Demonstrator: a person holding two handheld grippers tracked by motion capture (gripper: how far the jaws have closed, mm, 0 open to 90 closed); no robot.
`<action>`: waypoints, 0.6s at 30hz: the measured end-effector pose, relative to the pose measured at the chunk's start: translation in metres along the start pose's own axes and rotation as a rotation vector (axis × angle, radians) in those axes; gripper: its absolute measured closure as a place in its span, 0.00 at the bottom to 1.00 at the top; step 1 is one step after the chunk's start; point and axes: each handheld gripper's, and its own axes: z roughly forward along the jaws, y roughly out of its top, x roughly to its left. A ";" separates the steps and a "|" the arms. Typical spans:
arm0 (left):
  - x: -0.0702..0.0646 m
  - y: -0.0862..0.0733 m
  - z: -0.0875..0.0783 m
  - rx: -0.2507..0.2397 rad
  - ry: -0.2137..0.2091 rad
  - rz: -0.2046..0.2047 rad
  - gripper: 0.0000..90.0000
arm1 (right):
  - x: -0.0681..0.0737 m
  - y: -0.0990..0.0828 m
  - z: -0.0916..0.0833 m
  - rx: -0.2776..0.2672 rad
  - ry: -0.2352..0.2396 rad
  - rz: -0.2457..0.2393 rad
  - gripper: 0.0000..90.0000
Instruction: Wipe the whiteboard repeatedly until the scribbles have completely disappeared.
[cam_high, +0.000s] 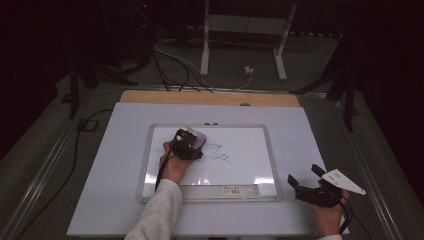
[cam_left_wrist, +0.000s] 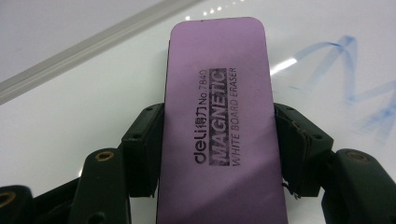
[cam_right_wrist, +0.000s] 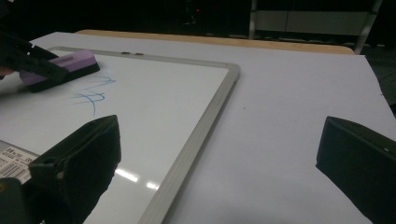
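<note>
Table (cam_high: 115, 200) covered with a pale sheet; wooden edge visible along its far side. Whiteboard (cam_high: 250, 150) with a grey metal frame lies flat near the middle of the table, long side toward the person; a barcode label sits on its near frame strip. Blue marker scribble (cam_high: 220, 156) on the board surface, roughly central, a few crossing strokes, partly faint in the left gripper view (cam_left_wrist: 345, 74). Left gripper (cam_high: 189, 146) is over the left half of the board, held by the left hand (cam_high: 172, 165), grey sleeve coming in from the bottom edge. Its jaws are clamped on the two long sides of a purple eraser (cam_left_wrist: 219, 121); the pads press against it on both sides, about midway along its length. Eraser is printed "deli No.7840 MAGNETIC WHITE BOARD ERASER" on its top face. In the right gripper view the eraser (cam_right_wrist: 60, 67) rests flat with its dark underside on the board, just left of the scribble, close beside it; contact with the strokes cannot be told. Right gripper (cam_high: 306, 181) rests off the board, on the sheet near the table's right front corner, well apart from the eraser. Its jaws stand wide apart with nothing between them, only bare sheet and the board's corner in view beyond.
</note>
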 end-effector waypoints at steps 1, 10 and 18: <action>0.000 0.001 0.001 0.004 0.001 -0.002 0.45 | 0.000 0.000 0.000 0.000 0.000 -0.002 0.00; -0.034 0.004 -0.003 -0.003 -0.072 0.085 0.45 | 0.003 0.000 0.002 0.007 0.005 -0.010 0.00; -0.044 0.006 -0.004 0.001 -0.067 0.152 0.45 | 0.001 0.000 0.001 0.003 0.002 -0.010 0.00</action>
